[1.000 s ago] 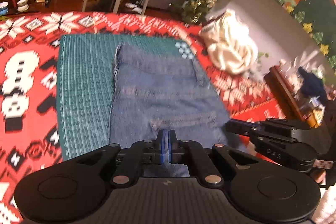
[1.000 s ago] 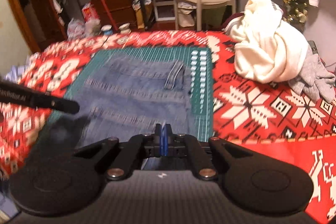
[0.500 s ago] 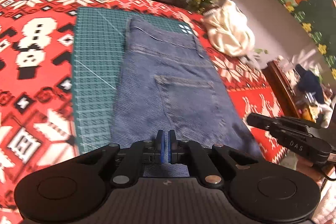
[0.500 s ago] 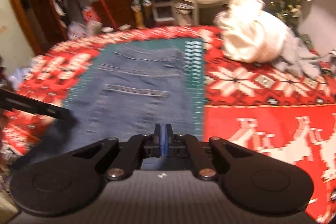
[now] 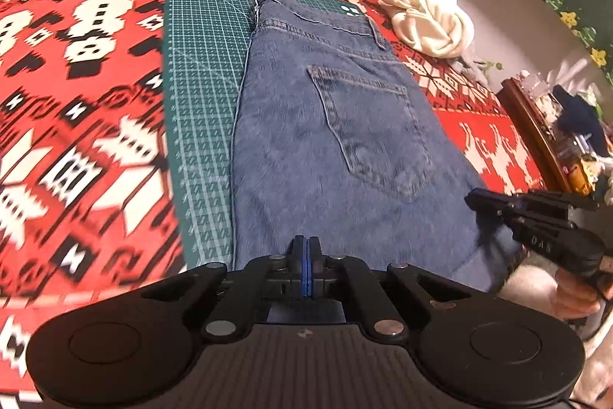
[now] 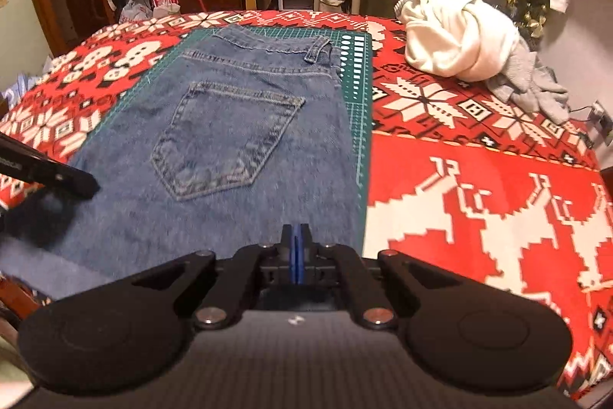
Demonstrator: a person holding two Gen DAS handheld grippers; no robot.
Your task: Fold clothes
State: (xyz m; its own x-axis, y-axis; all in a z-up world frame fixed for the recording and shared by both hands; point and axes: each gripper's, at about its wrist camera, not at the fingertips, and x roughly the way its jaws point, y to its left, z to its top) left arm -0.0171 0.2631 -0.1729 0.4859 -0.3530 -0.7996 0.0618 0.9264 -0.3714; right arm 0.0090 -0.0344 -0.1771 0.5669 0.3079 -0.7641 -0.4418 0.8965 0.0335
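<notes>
Denim is pinched at the near edge by both closed grippers, the left gripper and the right gripper side by side. Ahead of them the jeans lie flat on the green mat, pocket up. For a clean fold, both hands are best kept level and moved together, so the cloth is drawn taut without skewing.

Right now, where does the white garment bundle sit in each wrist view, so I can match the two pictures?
Left wrist view: the white garment bundle is upper right, beyond the jeans' waistband.
Right wrist view: the bundle is upper right of centre, a grey garment beside it.
Shared landmark: the jeans' back pocket, on the green cutting mat.
</notes>
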